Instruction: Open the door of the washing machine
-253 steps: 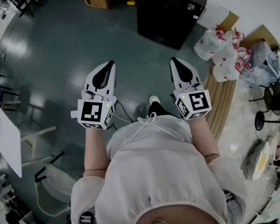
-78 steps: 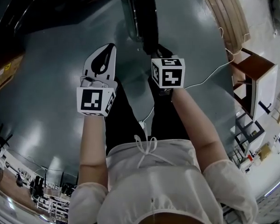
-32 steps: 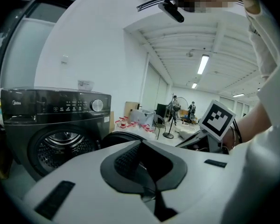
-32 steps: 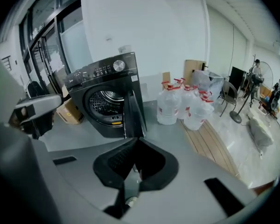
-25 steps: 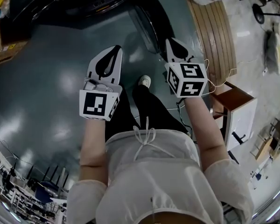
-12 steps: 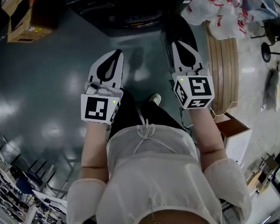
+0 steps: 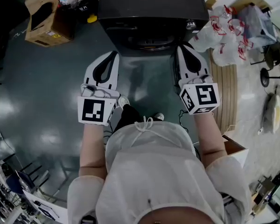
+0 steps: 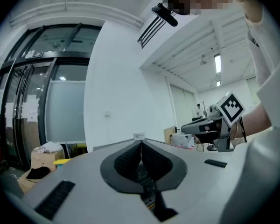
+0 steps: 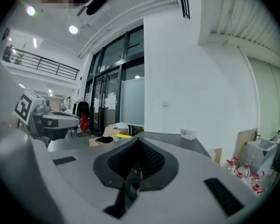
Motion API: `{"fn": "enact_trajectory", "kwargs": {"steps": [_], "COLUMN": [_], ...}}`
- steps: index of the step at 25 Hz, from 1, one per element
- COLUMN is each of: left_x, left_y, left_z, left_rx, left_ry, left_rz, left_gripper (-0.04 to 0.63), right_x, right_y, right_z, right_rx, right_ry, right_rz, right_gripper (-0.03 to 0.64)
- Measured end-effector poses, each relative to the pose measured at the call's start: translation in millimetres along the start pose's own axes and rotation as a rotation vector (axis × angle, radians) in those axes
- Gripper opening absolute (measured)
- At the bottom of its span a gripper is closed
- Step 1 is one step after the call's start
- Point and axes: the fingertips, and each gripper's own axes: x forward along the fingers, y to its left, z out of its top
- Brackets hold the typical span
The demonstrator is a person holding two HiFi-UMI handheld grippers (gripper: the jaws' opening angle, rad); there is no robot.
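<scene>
The black washing machine [image 7: 149, 8] stands at the top middle of the head view, with its round drum opening [image 7: 144, 42] facing me. A dark panel [image 7: 175, 73], apparently the door swung out, shows just left of my right gripper. My left gripper [image 7: 113, 55] is held out in front of the machine, shut and empty. My right gripper [image 7: 182, 47] is level with it on the right, also shut with nothing in it. In each gripper view the jaws meet at the tips, the left gripper [image 8: 141, 142] and the right gripper [image 9: 139, 140], both pointing across the room.
A cardboard box [image 7: 43, 17] with clutter and a yellow item [image 7: 92, 18] sit left of the machine. Bagged plastic bottles [image 7: 224, 36] lie to its right, above a slatted wooden pallet [image 7: 221, 87]. A small brown stand [image 7: 233, 146] is at my right side.
The view has swung round so the machine now sits straight ahead at the top. Both grippers have risen and stayed shut; the right one has come away from the door.
</scene>
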Motion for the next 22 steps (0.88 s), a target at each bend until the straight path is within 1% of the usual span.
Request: {"fn": "enact_trajectory", "kwargs": {"steps": [3, 8, 14, 22], "left_x": [-7.2, -15.2, -18.3, -15.2], "left_y": [19.8, 34.9, 35.8, 27.8], "left_z": [30.8, 53.7, 55.7, 44.1], "left_rx": [0.008, 0.017, 0.024, 0.004], "left_ry": [-0.085, -0.115, -0.105, -0.085], "left_rz": [0.036, 0.056, 0.053, 0.044], "left_gripper": [0.021, 0.021, 0.021, 0.021], "right_x": [4.8, 6.6, 5.6, 1.4], "right_y": [6.9, 13.0, 19.6, 21.1], "right_z": [21.9, 46.8, 56.7, 46.7], "right_rx": [-0.015, -0.037, -0.068, -0.077], "right_ry": [-0.033, -0.078, -0.104, -0.087], "right_rz": [0.011, 0.025, 0.039, 0.044], "right_gripper": [0.005, 0.005, 0.003, 0.002]}}
